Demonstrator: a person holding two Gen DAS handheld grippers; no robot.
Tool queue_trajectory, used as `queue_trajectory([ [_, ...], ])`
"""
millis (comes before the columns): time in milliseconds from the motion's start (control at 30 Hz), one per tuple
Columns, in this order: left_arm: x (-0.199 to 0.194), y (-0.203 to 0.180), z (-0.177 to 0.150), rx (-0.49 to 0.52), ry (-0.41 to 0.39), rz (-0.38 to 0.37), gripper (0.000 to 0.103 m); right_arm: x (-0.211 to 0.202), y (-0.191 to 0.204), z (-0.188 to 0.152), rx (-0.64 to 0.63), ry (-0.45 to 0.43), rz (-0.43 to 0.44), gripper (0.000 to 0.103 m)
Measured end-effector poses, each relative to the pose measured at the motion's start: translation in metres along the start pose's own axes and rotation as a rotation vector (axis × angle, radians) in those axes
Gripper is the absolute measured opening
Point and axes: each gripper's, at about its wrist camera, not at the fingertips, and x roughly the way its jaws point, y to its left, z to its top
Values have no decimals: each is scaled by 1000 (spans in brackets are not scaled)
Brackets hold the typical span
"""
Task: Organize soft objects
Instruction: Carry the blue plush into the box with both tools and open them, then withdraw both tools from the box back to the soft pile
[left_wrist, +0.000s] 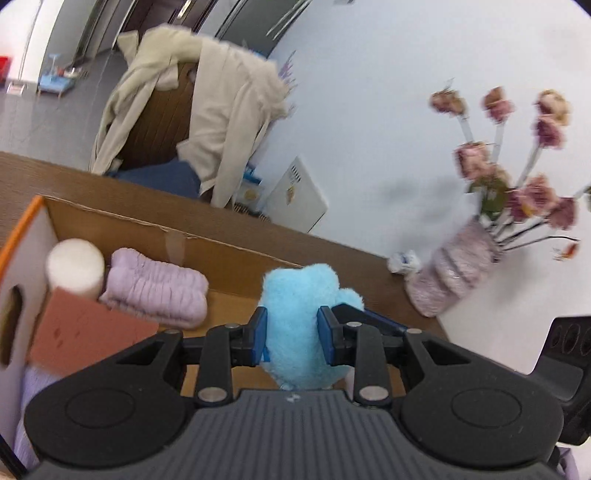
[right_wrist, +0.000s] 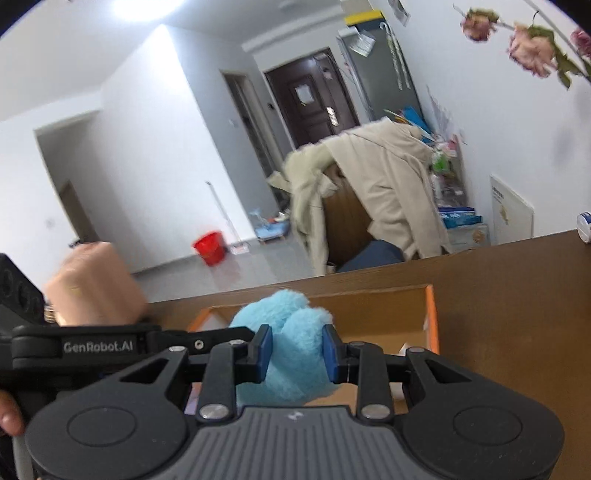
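A fluffy light-blue plush toy (left_wrist: 299, 325) is held by both grippers at once, above an open cardboard box (left_wrist: 229, 258) with an orange rim. My left gripper (left_wrist: 291, 332) is shut on the toy. In the right wrist view my right gripper (right_wrist: 297, 350) is shut on the same blue plush toy (right_wrist: 284, 332), over the box (right_wrist: 430, 317). Inside the box lie a folded lilac towel (left_wrist: 155, 291), a white roll (left_wrist: 75, 266) and a pink sponge block (left_wrist: 81, 332).
The box sits on a brown wooden table (right_wrist: 517, 314). A pink vase of dried flowers (left_wrist: 454, 273) and a crumpled white wrapper (left_wrist: 402, 262) stand at the table's right by the wall. A chair draped with a beige coat (left_wrist: 221, 122) is behind the table.
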Motion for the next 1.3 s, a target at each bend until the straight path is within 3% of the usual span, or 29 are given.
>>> queue_trajectory([
  [200, 68, 33, 12, -12, 85, 81, 28, 85, -33, 12, 32, 127, -71, 26],
  [300, 86, 37, 3, 38, 107, 141, 20, 115, -38, 6, 21, 196, -123, 18],
  [600, 68, 27, 2, 77, 62, 169, 20, 122, -17, -7, -110, 239, -216, 18],
  [700, 41, 14, 5, 110, 21, 167, 36, 107, -12, -5, -115, 207, -205, 18],
  [967, -66, -22, -2, 260, -66, 225, 55, 16, 13, 20, -170, 99, -220, 20],
  [1033, -97, -27, -4, 278, -98, 253, 58, -15, 20, 24, -183, 77, -224, 24],
  [1100, -128, -32, -7, 288, -133, 277, 66, -45, 26, 26, -196, 55, -235, 35],
  [1300, -205, -49, -28, 315, -208, 290, 71, -121, 53, 18, -212, -14, -249, 43],
])
